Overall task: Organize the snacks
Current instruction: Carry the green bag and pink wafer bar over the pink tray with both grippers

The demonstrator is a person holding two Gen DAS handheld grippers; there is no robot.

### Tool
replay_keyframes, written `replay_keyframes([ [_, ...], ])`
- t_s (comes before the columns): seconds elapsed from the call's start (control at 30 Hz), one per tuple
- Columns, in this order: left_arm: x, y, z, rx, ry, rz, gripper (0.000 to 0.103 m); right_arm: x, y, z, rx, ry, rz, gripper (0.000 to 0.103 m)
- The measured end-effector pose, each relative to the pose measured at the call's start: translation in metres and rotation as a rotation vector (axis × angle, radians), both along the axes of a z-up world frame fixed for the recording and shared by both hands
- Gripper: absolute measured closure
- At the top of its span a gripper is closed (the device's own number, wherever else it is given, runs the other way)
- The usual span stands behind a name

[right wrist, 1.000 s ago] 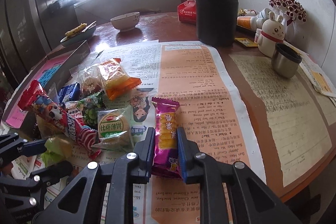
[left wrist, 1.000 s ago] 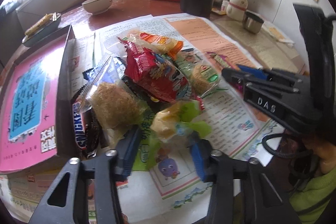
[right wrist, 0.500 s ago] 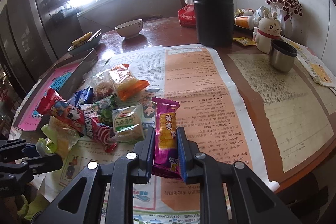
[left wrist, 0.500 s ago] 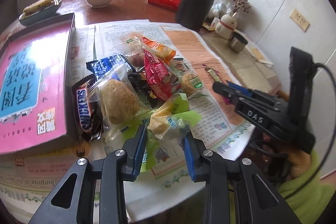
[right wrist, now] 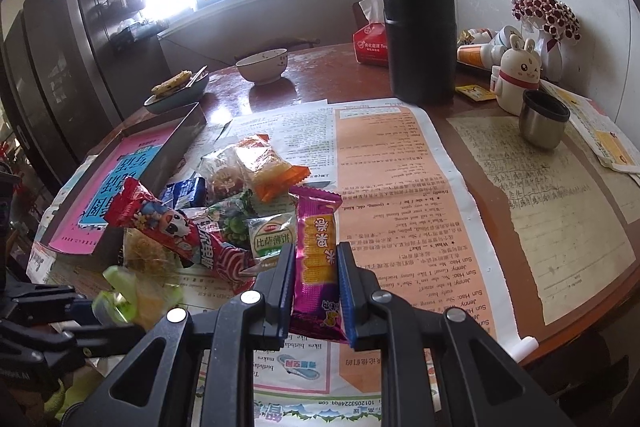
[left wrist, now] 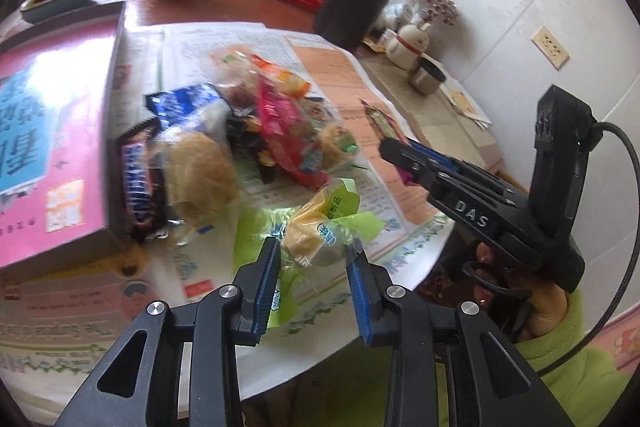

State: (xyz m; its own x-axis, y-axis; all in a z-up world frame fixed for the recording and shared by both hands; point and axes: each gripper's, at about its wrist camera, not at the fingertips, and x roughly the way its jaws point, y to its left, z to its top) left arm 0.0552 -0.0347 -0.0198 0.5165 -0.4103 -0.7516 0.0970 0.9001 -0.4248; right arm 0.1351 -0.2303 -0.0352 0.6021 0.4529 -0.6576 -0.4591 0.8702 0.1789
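My left gripper (left wrist: 313,267) is shut on a green-and-yellow wrapped snack (left wrist: 324,227) and holds it above the table's near edge; it also shows in the right wrist view (right wrist: 136,297). My right gripper (right wrist: 314,275) is shut on a purple wafer pack (right wrist: 318,259), lifted over the newspaper; the right gripper also shows in the left wrist view (left wrist: 394,147). A pile of snacks lies on the newspaper: a red pack (right wrist: 176,235), an orange pack (right wrist: 268,171), a pale green biscuit pack (right wrist: 272,239), a Snickers bar (left wrist: 136,183) and a clear bag of crumbly cake (left wrist: 200,171).
An open box with a pink lining (right wrist: 132,183) stands left of the pile. A tall black flask (right wrist: 416,15), red tissue box (right wrist: 370,43), white bowl (right wrist: 262,65), steel cup (right wrist: 544,119) and rabbit figurine (right wrist: 516,75) stand at the back. A dish with food (right wrist: 178,91) is back left.
My left gripper has closed on the green-and-yellow snack and lifted it back from the pile. My right gripper has risen with the purple pack held.
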Motion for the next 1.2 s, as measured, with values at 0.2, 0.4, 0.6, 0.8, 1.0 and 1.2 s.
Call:
replay_keyframes([
  [0.2, 0.001, -0.011, 0.004, -0.007, -0.012, -0.032, 0.069, -0.003, -0.005, 0.006, 0.008, -0.017, -0.014, 0.082],
  [0.4, 0.007, -0.016, 0.012, -0.023, -0.029, -0.042, 0.069, -0.004, -0.013, 0.013, 0.034, -0.037, -0.046, 0.082],
  [0.6, 0.019, -0.016, 0.024, -0.013, -0.060, -0.032, 0.069, -0.003, -0.021, 0.020, 0.055, -0.054, -0.071, 0.082],
  [0.8, 0.017, 0.003, 0.045, -0.036, -0.109, 0.012, 0.069, -0.006, -0.013, 0.033, 0.079, -0.088, -0.037, 0.082],
  [1.0, 0.012, 0.027, 0.064, -0.037, -0.161, 0.070, 0.069, -0.012, 0.015, 0.048, 0.118, -0.114, 0.055, 0.082],
  [1.2, 0.017, 0.051, 0.065, -0.041, -0.165, 0.131, 0.069, -0.019, 0.063, 0.052, 0.140, -0.101, 0.201, 0.082],
])
